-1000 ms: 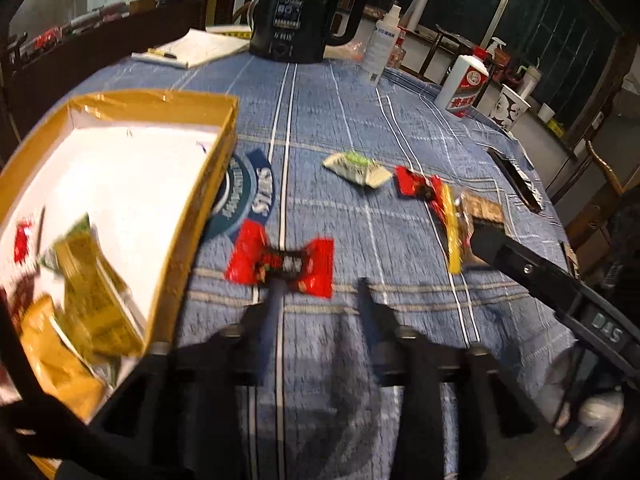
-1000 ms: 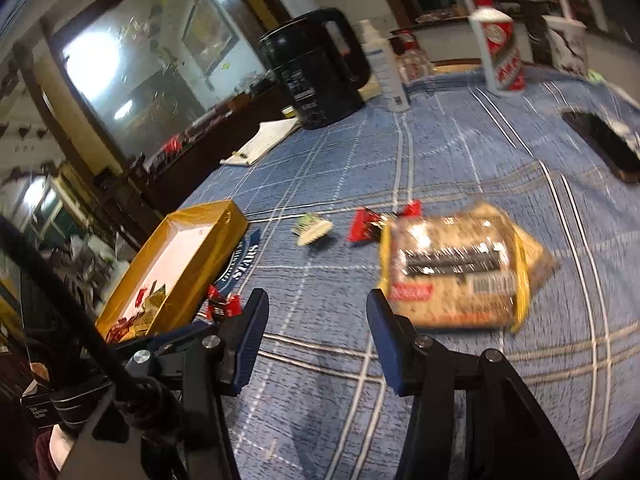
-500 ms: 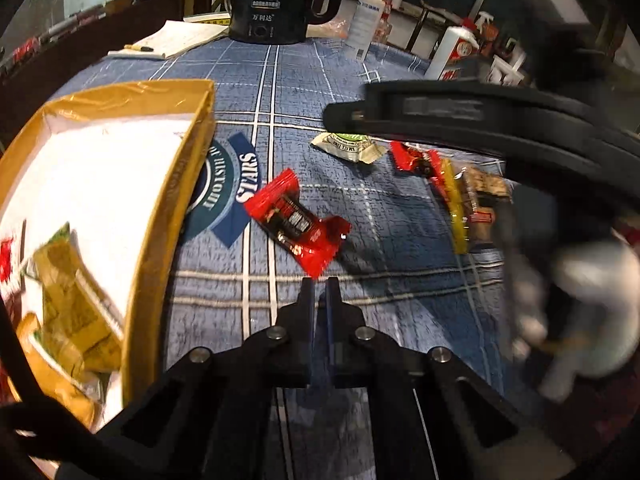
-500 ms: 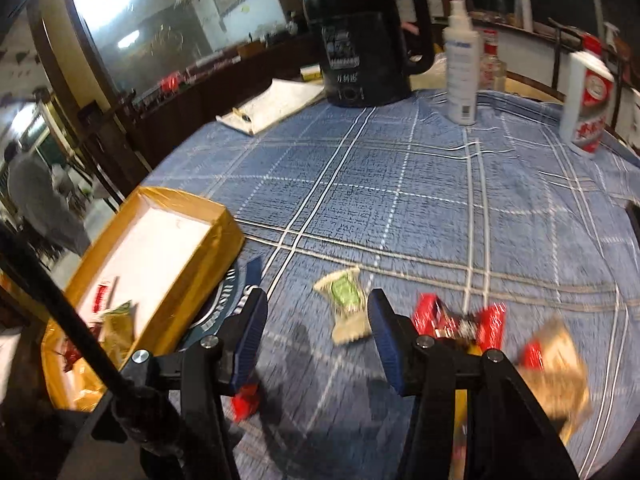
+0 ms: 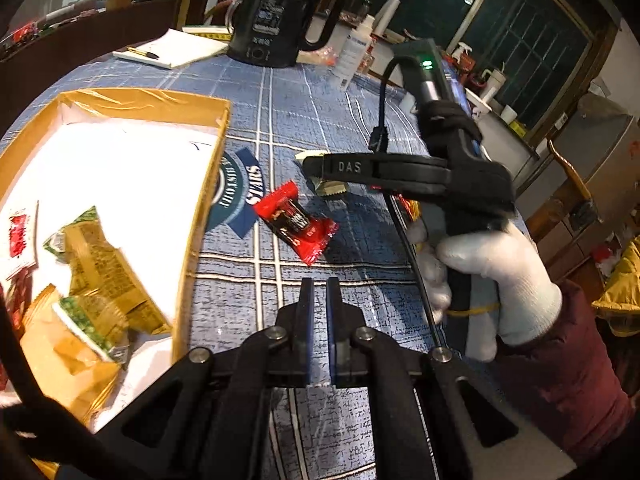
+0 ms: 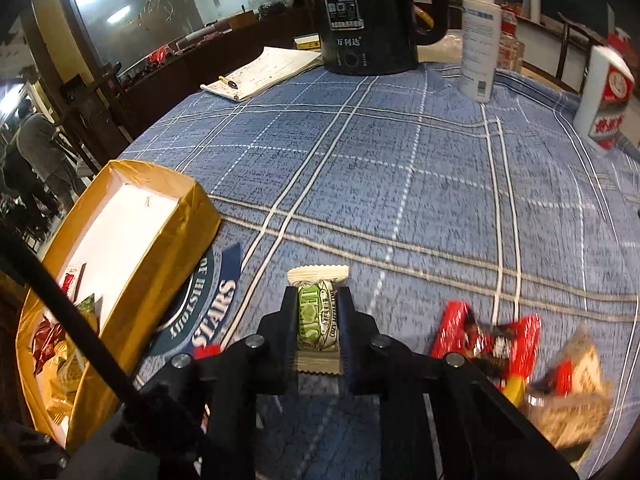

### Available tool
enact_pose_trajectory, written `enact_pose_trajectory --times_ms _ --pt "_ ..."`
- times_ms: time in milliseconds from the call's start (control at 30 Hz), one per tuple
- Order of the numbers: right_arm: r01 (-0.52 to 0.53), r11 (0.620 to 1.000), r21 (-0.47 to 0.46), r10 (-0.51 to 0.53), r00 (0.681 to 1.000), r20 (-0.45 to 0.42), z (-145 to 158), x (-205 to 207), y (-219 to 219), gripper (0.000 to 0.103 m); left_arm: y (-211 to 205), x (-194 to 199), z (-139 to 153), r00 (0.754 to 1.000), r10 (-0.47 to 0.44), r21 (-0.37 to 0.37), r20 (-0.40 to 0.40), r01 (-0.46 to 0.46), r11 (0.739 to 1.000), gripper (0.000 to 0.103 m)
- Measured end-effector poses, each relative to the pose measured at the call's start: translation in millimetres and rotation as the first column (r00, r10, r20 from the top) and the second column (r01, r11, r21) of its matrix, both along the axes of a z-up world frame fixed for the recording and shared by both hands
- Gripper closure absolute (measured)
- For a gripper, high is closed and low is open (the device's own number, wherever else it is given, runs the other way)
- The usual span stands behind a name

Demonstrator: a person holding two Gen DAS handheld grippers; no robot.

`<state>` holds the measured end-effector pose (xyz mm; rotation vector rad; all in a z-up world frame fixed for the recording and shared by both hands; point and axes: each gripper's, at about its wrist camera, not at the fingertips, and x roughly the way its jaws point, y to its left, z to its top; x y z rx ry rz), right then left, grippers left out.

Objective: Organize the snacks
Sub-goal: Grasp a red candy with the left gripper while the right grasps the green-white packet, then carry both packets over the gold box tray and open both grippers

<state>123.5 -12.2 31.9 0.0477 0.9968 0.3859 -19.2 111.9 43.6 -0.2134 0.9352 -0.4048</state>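
Observation:
My right gripper [image 6: 317, 312] is shut on a green and white snack packet [image 6: 318, 316] lying on the blue plaid tablecloth. In the left wrist view the right gripper [image 5: 320, 168] reaches over that packet [image 5: 330, 191]. My left gripper [image 5: 317, 300] is shut and empty, just short of a red candy bar [image 5: 296, 222] on the cloth. A gold-rimmed box [image 5: 208, 176] at the left holds several snack packets [image 5: 92, 264]; it also shows in the right wrist view [image 6: 176, 232]. More red and brown snacks [image 6: 492, 336] lie to the right of the right gripper.
A black kettle [image 6: 368, 12], a notepad with a pen [image 6: 260, 72], a white spray bottle [image 6: 480, 36] and a red and white carton [image 6: 608, 96] stand at the table's far side. A gloved hand [image 5: 496, 280] holds the right gripper's handle.
My right gripper has come down and closed on the green packet. My left gripper let go of the red candy bar, closed and drew back a little.

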Motion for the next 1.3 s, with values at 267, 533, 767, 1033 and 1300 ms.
enact_pose_trajectory --times_ms 267,533,767,1033,1300 --pt "0.037 0.996 0.078 -0.040 0.998 0.040 20 -62 -31 0.087 -22 31 -6 1.000 0.014 0.084 -0.026 -0.012 0.996 0.061" --pt "0.045 0.966 0.255 -0.067 0.994 0.081 24 -105 -65 0.087 -56 72 -24 0.999 0.047 0.276 -0.016 -0.041 0.960 0.047" --pt "0.058 0.942 0.332 -0.072 0.997 0.028 9 -100 -74 0.087 -64 68 -25 1.000 0.011 0.333 0.027 -0.019 0.943 0.102" --pt "0.085 0.947 0.310 -0.104 0.994 0.045 7 -108 -75 0.087 -62 55 -16 0.998 0.003 0.275 0.058 -0.019 0.961 0.101" --pt "0.099 0.951 0.294 -0.123 0.990 0.064 6 -111 -77 0.087 -48 21 13 0.993 -0.006 0.201 0.116 -0.017 0.980 0.101"
